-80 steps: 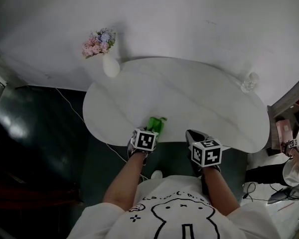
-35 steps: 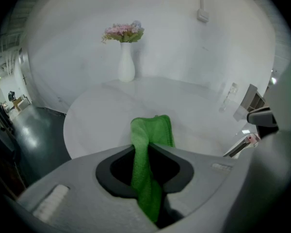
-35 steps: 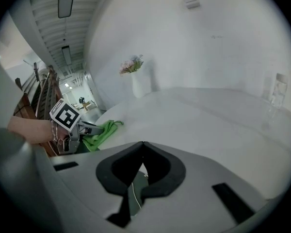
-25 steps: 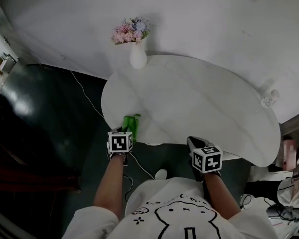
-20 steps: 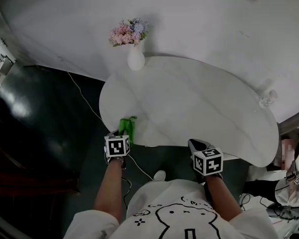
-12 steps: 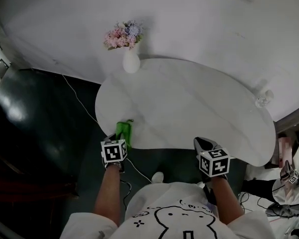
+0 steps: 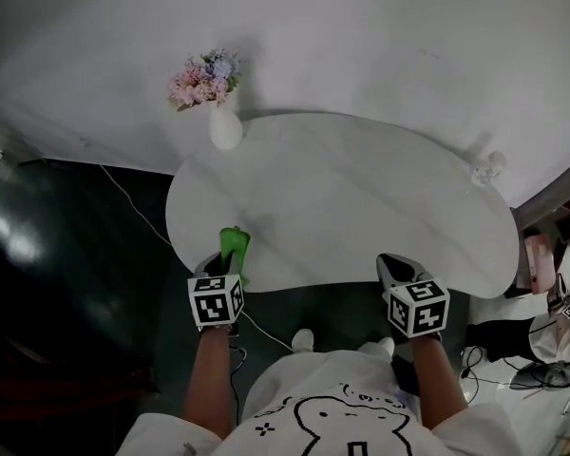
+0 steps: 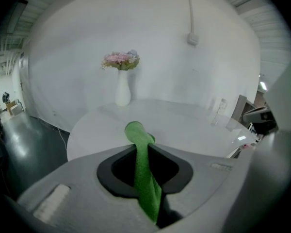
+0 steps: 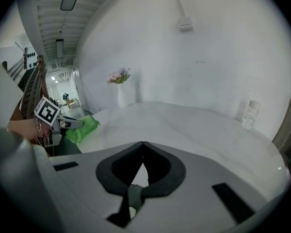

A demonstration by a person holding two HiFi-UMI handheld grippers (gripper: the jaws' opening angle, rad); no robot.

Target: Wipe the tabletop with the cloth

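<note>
Head view puts the cloth (image 7: 234, 244) at the near left edge of the desk (image 7: 361, 198), pinched in our left tongs (image 7: 226, 266). The left gripper view shows those jaws closed on a narrow fold of it, with the green strip running up between them. Our right tongs (image 7: 396, 269) hang by the near edge further right, jaws shut together on nothing. We judge the thin grip to be the main risk: dragging the cloth with pressure could pull it free or bunch it up. So close to the edge, it may also slide off and wipe nothing. A long sweep could knock the vase (image 7: 225, 129) at the far left or the glass (image 7: 482, 167) at the far right. We read no brand or words, only square marker patterns on the cubes (image 7: 216, 300) and a cartoon on the shirt (image 7: 332, 421).
</note>
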